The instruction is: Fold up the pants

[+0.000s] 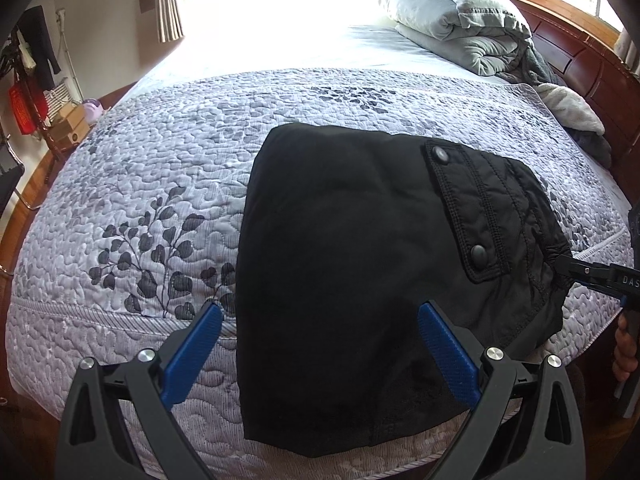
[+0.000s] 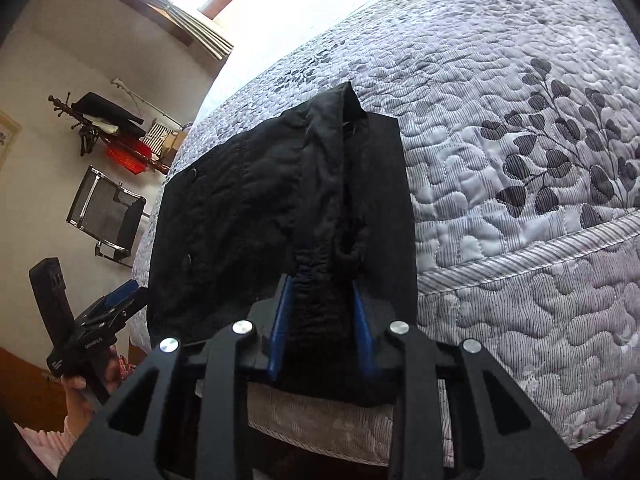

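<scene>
The black pants [image 1: 352, 264] lie folded into a compact bundle near the bed's front edge, a snap-button flap [image 1: 468, 208] on top at the right. My left gripper [image 1: 320, 316] is open above the bundle's near end, holding nothing. My right gripper [image 2: 322, 300] is shut on a gathered fold of the pants [image 2: 280, 208] at their waistband edge; it also shows in the left wrist view [image 1: 560, 266], pinching the bundle's right side. The left gripper shows in the right wrist view [image 2: 120, 300], off the bed's edge.
The pants rest on a grey quilted bedspread with leaf prints [image 1: 160, 184]. Folded grey bedding [image 1: 460, 20] and a dark blanket lie at the far right by the wooden headboard [image 1: 580, 64]. A chair [image 2: 106, 212] and a clothes rack stand beside the bed.
</scene>
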The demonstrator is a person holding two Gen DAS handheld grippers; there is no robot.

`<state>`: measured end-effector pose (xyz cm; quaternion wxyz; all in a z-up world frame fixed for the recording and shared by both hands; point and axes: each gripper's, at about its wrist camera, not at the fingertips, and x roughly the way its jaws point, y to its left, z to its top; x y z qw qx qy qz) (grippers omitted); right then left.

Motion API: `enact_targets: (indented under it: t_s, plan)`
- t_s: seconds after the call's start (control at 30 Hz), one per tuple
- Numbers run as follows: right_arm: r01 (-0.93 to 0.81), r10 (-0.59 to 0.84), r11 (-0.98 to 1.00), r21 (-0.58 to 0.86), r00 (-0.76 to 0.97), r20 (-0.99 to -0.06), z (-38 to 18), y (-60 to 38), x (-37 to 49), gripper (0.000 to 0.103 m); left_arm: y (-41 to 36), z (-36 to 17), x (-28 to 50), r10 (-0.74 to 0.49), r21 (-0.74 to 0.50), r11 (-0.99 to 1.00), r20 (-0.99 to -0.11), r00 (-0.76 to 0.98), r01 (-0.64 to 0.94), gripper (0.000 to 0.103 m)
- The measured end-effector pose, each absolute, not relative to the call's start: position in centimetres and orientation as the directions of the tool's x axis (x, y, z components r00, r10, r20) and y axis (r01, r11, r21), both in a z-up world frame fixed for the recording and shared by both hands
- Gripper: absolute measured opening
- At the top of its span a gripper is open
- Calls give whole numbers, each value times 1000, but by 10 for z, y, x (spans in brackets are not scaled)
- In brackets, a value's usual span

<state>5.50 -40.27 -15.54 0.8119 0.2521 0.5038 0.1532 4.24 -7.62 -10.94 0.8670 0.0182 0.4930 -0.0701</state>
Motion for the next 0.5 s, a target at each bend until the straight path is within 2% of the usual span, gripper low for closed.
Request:
enact_targets:
  t_s: [0.37, 0.4, 0.5]
  plan:
    - [-37, 520, 815, 578, 486, -702, -113, -408, 45, 14, -76, -102, 38, -113, -55, 990, -854, 509, 127, 99]
    - [-44, 519, 818, 574, 489, -701, -111, -408, 45, 9, -78, -101, 38, -115, -56, 990, -854, 508, 130, 99]
    - [-40, 502, 829, 558, 492, -711, -111, -408, 42, 9, -81, -101, 37, -120, -56, 989, -853, 508, 139, 99]
